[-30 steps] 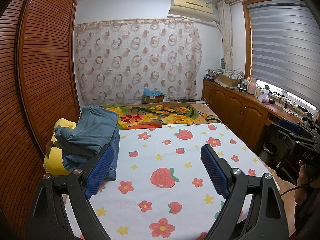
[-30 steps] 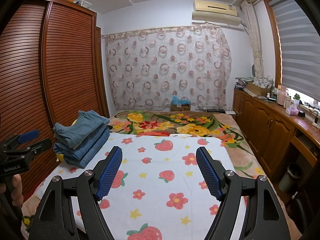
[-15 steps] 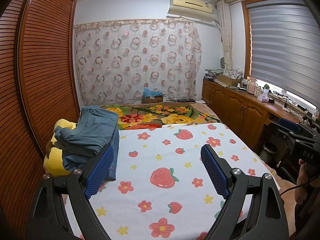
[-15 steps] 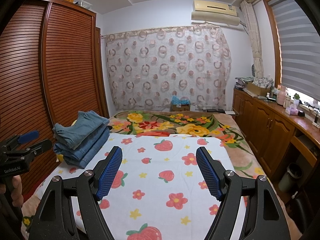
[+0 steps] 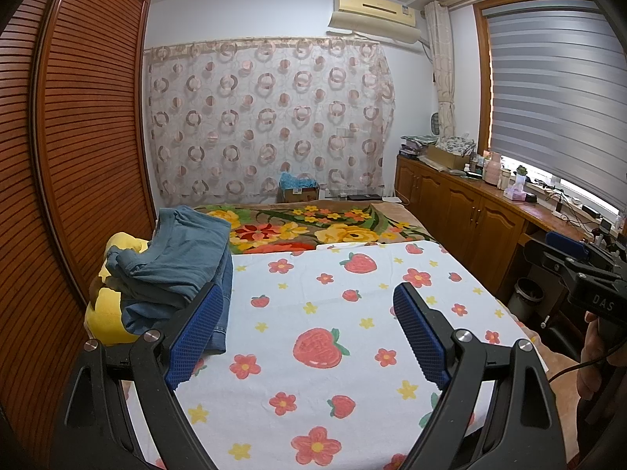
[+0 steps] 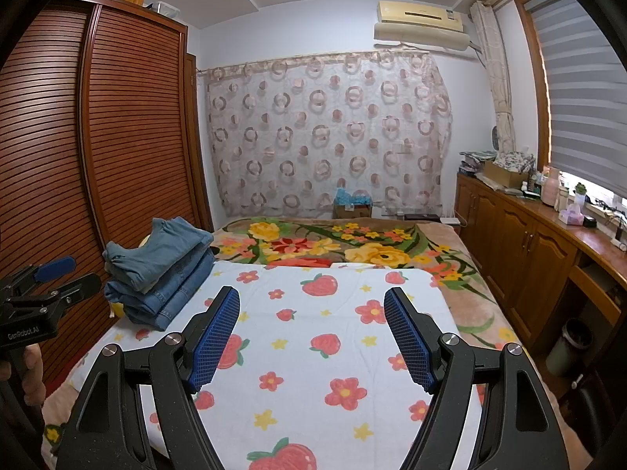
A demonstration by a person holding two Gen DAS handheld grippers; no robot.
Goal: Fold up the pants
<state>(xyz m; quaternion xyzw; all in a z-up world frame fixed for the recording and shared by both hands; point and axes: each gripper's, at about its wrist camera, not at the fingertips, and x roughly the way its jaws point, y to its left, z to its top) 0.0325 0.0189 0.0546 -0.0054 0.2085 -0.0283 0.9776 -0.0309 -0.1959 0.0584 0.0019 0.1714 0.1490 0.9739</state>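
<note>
The pants (image 5: 172, 266) lie in a folded denim pile at the left edge of the bed (image 5: 333, 344), ahead and to the left of both tools, partly resting on a yellow cushion (image 5: 104, 313). The left tool (image 5: 305, 333), wide open and empty, is the nearer: its left pad sits just in front of the pile's near corner. The right tool (image 6: 311, 337), likewise open with nothing between its pads, points up the strawberry-print sheet (image 6: 333, 352), with the pile well off to its left. Nothing lies between the pile and either tool; the slatted wardrobe (image 5: 78, 137) stands close behind the pile.
</note>
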